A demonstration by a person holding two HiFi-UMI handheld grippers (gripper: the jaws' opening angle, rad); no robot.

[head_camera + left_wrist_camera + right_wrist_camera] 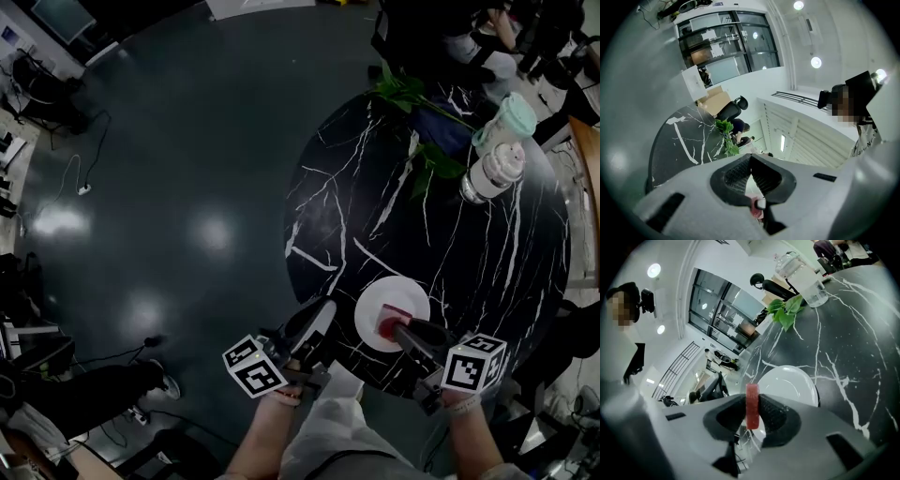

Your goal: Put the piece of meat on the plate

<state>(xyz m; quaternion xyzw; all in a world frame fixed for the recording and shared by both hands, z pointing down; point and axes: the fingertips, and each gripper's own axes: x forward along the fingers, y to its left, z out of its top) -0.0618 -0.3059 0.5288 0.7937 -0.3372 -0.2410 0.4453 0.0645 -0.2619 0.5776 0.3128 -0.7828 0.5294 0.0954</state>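
Holding meat slice between fingers of right gripper, over white plate

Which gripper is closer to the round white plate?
Right. The right gripper holds the red meat slice over the round white plate; the left gripper hangs off its left side.

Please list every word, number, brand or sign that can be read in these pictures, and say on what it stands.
No text can be read in any view.
Left marker cube and right marker cube: only black-and-white square patterns, no letters.
Sheets on the glass wall, left gripper view: too blurred to read.
Clear bottle: no legible label.
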